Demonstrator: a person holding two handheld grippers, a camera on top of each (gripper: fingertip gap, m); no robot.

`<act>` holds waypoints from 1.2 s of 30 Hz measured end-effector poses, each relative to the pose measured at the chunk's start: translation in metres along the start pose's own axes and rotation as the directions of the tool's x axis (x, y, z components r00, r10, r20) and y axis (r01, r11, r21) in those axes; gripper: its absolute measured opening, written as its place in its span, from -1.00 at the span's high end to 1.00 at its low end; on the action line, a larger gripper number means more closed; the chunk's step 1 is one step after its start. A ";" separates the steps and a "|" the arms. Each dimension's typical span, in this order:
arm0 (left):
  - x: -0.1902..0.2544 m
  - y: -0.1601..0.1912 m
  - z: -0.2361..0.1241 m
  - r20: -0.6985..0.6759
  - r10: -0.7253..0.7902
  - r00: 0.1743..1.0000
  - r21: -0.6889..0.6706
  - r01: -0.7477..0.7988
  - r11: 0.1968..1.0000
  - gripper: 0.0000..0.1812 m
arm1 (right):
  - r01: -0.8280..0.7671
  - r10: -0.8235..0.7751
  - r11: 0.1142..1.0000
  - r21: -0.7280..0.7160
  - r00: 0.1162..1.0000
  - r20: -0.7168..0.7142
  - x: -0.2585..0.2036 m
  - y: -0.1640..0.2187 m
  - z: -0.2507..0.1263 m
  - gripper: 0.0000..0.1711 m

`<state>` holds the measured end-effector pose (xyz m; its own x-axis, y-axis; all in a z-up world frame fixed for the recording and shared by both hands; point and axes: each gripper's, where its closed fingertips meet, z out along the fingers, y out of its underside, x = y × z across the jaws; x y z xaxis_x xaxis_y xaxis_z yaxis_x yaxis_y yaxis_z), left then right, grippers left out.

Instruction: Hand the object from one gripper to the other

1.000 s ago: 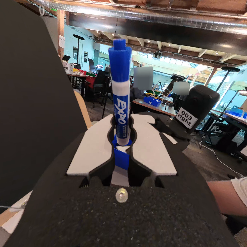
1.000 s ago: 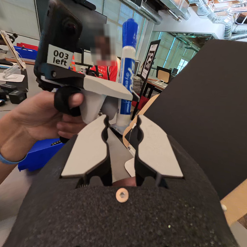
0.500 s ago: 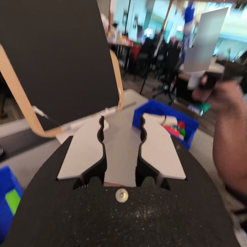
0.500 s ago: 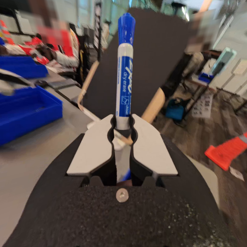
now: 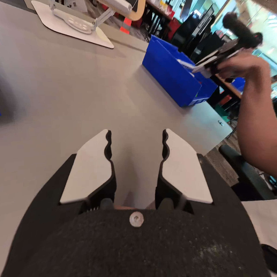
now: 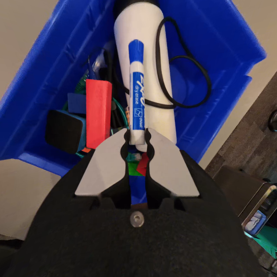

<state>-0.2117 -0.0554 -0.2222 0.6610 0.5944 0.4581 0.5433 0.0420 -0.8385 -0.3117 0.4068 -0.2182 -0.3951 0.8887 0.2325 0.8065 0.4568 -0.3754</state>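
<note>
My right gripper (image 6: 137,134) is shut on the white end of a blue dry-erase marker (image 6: 136,93), which points away from me over the open blue bin (image 6: 224,63). The blue cap is at the far end. My left gripper (image 5: 136,133) is open and empty above the grey table (image 5: 67,93). In the left wrist view the right gripper (image 5: 194,68) shows blurred at the upper right, held in a hand (image 5: 254,84) above the blue bin (image 5: 172,75), with the marker (image 5: 185,64) sticking out of it.
The bin holds a white bottle (image 6: 143,45), a black cord (image 6: 194,72), a red block (image 6: 97,113), a black and teal block (image 6: 64,131) and other small items. A white stand (image 5: 78,25) sits at the table's far side. An office chair (image 5: 242,172) stands beyond the table's right edge. There is about 50 cm between the tips of the two grippers.
The marker passed from my left gripper to my right. The left gripper opened and swung down over the table. The right gripper carried the marker over the blue bin and tipped downward.
</note>
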 end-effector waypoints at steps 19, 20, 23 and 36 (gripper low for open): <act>-0.025 0.004 -0.007 0.142 -0.066 0.988 -0.022 0.070 0.997 0.34 | -0.130 0.137 0.949 0.286 0.991 -0.004 -0.023 -0.036 -0.051 0.48; -0.028 0.005 -0.008 0.138 -0.082 0.987 -0.025 0.086 0.996 0.34 | -0.161 0.150 0.894 0.418 0.987 0.059 -0.048 -0.053 -0.064 0.48; -0.041 0.008 -0.012 0.143 -0.118 0.983 -0.078 0.130 0.988 0.38 | -0.349 0.059 0.679 0.646 0.903 0.426 -0.158 -0.070 -0.092 0.53; -0.170 -0.106 -0.050 0.585 0.281 0.760 -0.339 -0.086 0.937 0.13 | -0.332 -0.043 0.654 0.680 0.881 0.471 -0.278 -0.016 -0.049 0.57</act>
<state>-0.3559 -0.2014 -0.1969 0.3524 0.9339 -0.0603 0.6278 -0.2837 -0.7249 -0.1931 0.1506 -0.2332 -0.5904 0.7814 -0.2019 0.3596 0.0307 -0.9326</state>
